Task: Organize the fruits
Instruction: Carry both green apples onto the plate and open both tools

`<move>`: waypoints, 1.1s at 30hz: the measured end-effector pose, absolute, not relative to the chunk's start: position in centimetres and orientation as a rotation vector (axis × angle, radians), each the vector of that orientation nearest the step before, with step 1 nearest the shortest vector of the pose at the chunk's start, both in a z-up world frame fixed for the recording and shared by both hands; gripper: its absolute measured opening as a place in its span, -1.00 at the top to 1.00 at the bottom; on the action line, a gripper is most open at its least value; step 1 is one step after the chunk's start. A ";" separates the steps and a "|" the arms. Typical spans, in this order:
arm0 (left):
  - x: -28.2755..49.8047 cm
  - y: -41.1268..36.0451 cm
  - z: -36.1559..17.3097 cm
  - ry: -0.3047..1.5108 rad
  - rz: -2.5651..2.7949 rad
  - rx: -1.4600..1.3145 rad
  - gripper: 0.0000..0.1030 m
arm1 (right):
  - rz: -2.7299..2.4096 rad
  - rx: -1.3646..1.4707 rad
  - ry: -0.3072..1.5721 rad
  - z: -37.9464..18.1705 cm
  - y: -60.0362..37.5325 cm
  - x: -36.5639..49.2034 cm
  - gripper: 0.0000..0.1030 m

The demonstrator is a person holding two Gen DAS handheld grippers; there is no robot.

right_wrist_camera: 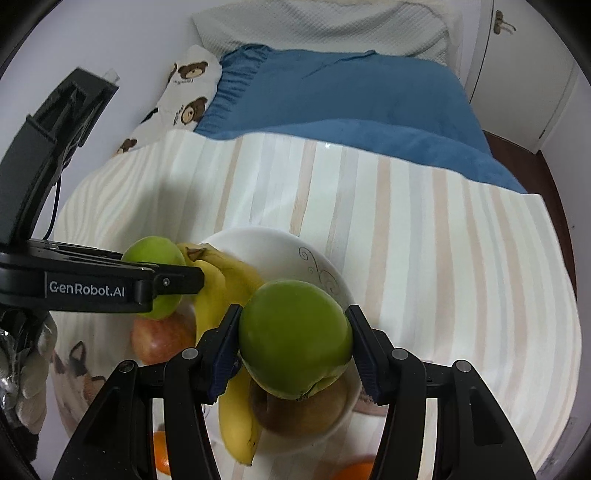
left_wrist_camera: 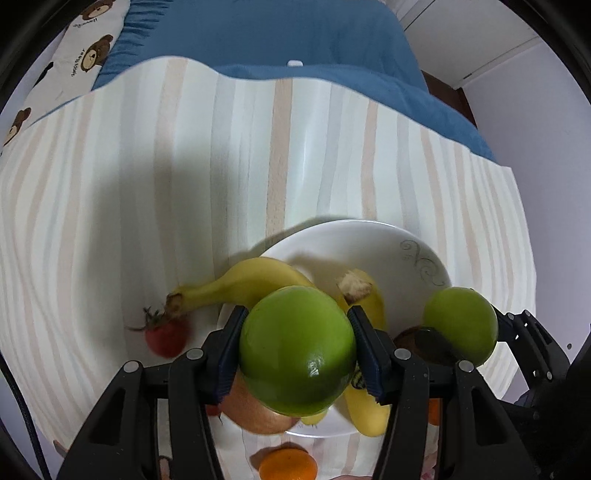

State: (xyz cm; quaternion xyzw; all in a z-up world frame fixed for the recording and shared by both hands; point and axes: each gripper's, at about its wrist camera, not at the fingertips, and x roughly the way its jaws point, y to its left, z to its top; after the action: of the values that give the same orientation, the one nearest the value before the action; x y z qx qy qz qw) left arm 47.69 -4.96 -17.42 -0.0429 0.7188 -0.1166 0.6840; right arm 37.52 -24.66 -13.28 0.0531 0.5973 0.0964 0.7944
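Both grippers, left [left_wrist_camera: 297, 349] and right [right_wrist_camera: 293, 341], clamp round green apples above the crowded white ceramic bowl [right_wrist_camera: 273, 243]; dropped, either could roll off the bananas [right_wrist_camera: 221, 291].

Support: striped cloth [left_wrist_camera: 184, 166] over bed. Directly on cloth: white plate [left_wrist_camera: 369, 243], strawberry [left_wrist_camera: 166, 338], orange [left_wrist_camera: 288, 463]. Blue blanket [left_wrist_camera: 258, 33] beyond cloth.

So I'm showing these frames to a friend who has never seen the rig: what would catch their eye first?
Probably the two green apples: the left gripper clamps one green apple and the right gripper clamps another green apple, each held above the white plate. Next come the yellow bananas lying across that plate, on the striped tablecloth.
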 end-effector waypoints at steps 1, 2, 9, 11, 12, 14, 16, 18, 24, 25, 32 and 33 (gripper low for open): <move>47.7 -4.9 -17.7 1.619 -0.263 -0.096 -0.02 | 0.211 0.111 1.292 -13.7 -24.5 37.7 -0.14; 47.8 -4.9 -18.0 1.630 -0.264 -0.099 -0.02 | 0.214 0.112 1.294 -14.1 -24.5 37.9 -0.14; 48.0 -4.7 -18.2 1.654 -0.270 -0.082 -0.05 | 0.238 0.132 1.325 -15.3 -24.2 38.9 -0.14; 48.0 -5.1 -18.6 1.669 -0.269 -0.072 -0.05 | 0.235 0.137 1.337 -15.7 -24.3 39.0 -0.15; 47.9 -5.2 -18.7 1.675 -0.265 -0.065 -0.06 | 0.226 0.130 1.347 -15.9 -24.3 39.1 -0.16; 47.8 -5.5 -19.2 1.685 -0.259 -0.051 -0.09 | 0.231 0.143 1.360 -16.4 -24.6 39.3 -0.16; 47.8 -5.7 -19.5 1.693 -0.251 -0.037 -0.11 | 0.235 0.146 1.374 -16.8 -24.6 39.3 -0.16; 47.7 -6.0 -19.9 1.704 -0.247 -0.025 -0.11 | 0.238 0.139 1.377 -17.0 -24.6 39.4 -0.16; 47.2 -7.1 -19.9 1.692 -0.244 0.004 -0.11 | 0.241 0.130 1.381 -17.2 -24.4 39.3 -0.16; 47.2 -7.8 -19.9 1.690 -0.245 0.003 -0.11 | 0.243 0.131 1.382 -17.2 -24.5 39.3 -0.17; 47.0 -8.6 -19.0 1.679 -0.252 0.002 -0.14 | 0.255 0.118 1.386 -16.7 -24.5 39.0 -0.43; 47.0 -8.6 -19.0 1.678 -0.250 -0.001 -0.14 | 0.254 0.114 1.386 -16.4 -24.4 38.9 -0.47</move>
State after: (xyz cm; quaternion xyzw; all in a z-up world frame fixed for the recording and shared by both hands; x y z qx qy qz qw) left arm 46.96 -8.63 -18.97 -0.0003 0.7420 -0.1103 0.6613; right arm 38.87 -24.43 -16.42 0.0525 0.6365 0.1165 0.7606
